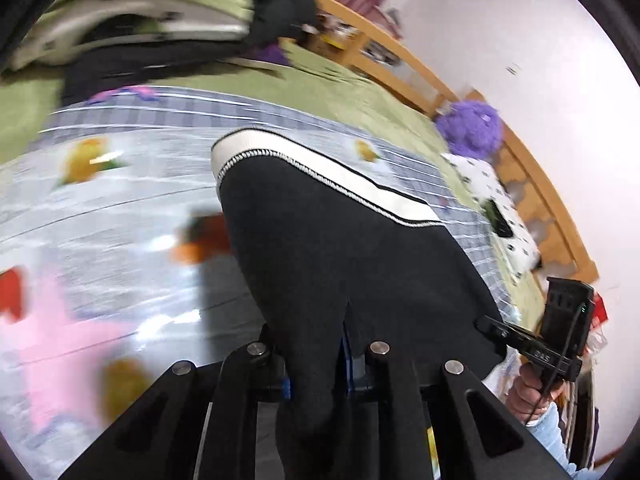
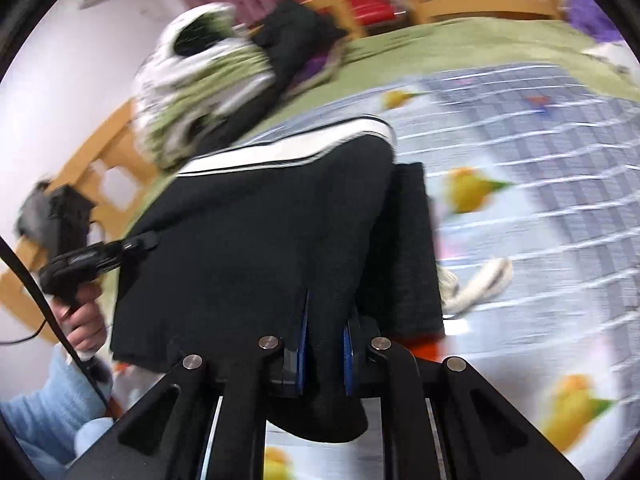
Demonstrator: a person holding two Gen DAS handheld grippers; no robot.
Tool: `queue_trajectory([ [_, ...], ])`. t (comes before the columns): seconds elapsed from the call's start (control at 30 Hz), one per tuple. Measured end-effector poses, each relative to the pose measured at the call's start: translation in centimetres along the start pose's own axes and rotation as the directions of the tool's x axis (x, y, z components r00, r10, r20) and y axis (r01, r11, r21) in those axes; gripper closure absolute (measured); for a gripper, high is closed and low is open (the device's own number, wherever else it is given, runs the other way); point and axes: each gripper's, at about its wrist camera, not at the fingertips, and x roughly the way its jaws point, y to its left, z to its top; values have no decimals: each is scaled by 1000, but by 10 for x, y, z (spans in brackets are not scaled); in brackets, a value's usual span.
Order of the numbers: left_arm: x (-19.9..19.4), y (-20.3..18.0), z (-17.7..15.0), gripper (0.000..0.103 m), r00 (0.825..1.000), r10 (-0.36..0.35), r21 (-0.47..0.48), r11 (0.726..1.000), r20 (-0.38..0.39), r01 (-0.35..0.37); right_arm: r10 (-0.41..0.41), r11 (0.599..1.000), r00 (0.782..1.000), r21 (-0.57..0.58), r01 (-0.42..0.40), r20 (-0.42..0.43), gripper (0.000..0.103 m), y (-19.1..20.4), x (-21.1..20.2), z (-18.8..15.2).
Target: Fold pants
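Black pants (image 1: 344, 248) with a white side stripe (image 1: 320, 160) hang over a printed sheet on a bed. My left gripper (image 1: 318, 364) is shut on one edge of the black fabric, which bunches between its blue-padded fingers. My right gripper (image 2: 324, 354) is shut on the other edge of the pants (image 2: 260, 240); its blue pads (image 2: 301, 344) show on both sides of the cloth. Each gripper shows in the other's view, at the fabric's edge: the right one (image 1: 496, 330) and the left one (image 2: 138, 245). The pants are lifted and stretched between them.
The printed sheet (image 1: 120, 220) with fruit and star patterns lies over a green bedspread (image 1: 340, 92). A pile of green and white bedding (image 2: 192, 92) and dark clothes (image 2: 296, 36) sits at the bed's far side. A wooden bed frame (image 1: 532, 176), a purple plush (image 1: 470, 124) and a white drawstring (image 2: 480, 284) are nearby.
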Motion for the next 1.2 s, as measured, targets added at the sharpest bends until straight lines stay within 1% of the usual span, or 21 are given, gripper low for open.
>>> queue_trajectory([
  [0.07, -10, 23, -7, 82, 998, 69, -10, 998, -9, -69, 66, 997, 997, -31, -67, -40, 90, 26, 24, -3],
  [0.1, -9, 32, -12, 80, 995, 99, -16, 995, -19, -100, 73, 996, 996, -41, -75, -57, 90, 32, 34, -5],
  [0.13, -3, 42, -19, 76, 990, 137, -30, 990, -44, -138, 66, 996, 995, -50, -70, -78, 89, 38, 46, -7],
  [0.23, 4, 58, -39, 75, 979, 190, -63, 979, -75, -195, -11, 997, 995, -83, 3, -96, 89, 37, 73, -13],
  [0.3, -1, 54, -49, 70, 978, 199, -45, 978, -60, -202, 6, 999, 995, -46, -10, -97, 89, 26, 73, -20],
  [0.33, -6, 50, -55, 66, 980, 194, -23, 980, -50, -196, 14, 1000, 994, -22, -17, -108, 85, 22, 70, -21],
  [0.4, -18, 43, -66, 56, 978, 208, 27, 978, -26, -207, -25, 999, 992, -26, 22, -124, 80, 23, 62, -21],
  [0.43, -29, 44, -74, 49, 976, 218, 52, 975, -2, -217, -36, 999, 992, -42, 31, -120, 79, 26, 57, -19],
  [0.47, -35, 43, -80, 46, 974, 227, 68, 971, 16, -228, -46, 997, 994, -65, 40, -99, 78, 31, 49, -14],
  [0.53, -50, 43, -97, 46, 968, 249, 95, 963, 33, -251, -67, 995, 997, -79, 63, -43, 65, 34, 37, -8],
  [0.57, -53, 43, -102, 46, 969, 245, 104, 963, 30, -247, -71, 995, 997, -68, 71, -10, 65, 35, 36, -3],
  [0.6, -56, 41, -107, 46, 972, 234, 112, 965, 28, -236, -73, 996, 997, -55, 73, 3, 66, 32, 36, -1],
  [0.63, -63, 40, -114, 47, 976, 215, 118, 969, 31, -218, -80, 996, 997, -43, 80, -4, 85, 31, 42, 0],
  [0.67, -68, 39, -121, 48, 979, 201, 124, 971, 35, -203, -100, 994, 994, -45, 98, -33, 93, 30, 54, 0],
  [0.7, -72, 38, -127, 48, 982, 186, 133, 973, 34, -189, -134, 990, 989, -52, 131, -57, 92, 29, 67, -3],
  [0.73, -76, 36, -133, 48, 985, 172, 145, 974, 28, -174, -153, 987, 987, -52, 151, -38, 92, 30, 69, -6],
  [0.77, -78, 34, -139, 48, 986, 162, 154, 974, 24, -164, -151, 988, 988, -44, 150, -18, 92, 32, 66, -6],
  [0.87, -75, 20, -157, 48, 989, 145, 213, 967, 0, -141, -126, 992, 992, 16, 126, -13, 89, 31, 54, -8],
  [1.0, -59, -2, -178, 48, 984, 177, 328, 931, -25, -160, -102, 994, 994, 32, 103, -25, 78, 34, 41, -19],
  [1.07, -49, -8, -184, 48, 972, 235, 375, 903, -23, -209, -94, 995, 995, 28, 95, -28, 76, 35, 33, -27],
  [1.2, -37, -9, -190, 48, 955, 295, 432, 865, -24, -256, -73, 997, 996, 37, 75, -45, 73, 33, 28, -39],
])
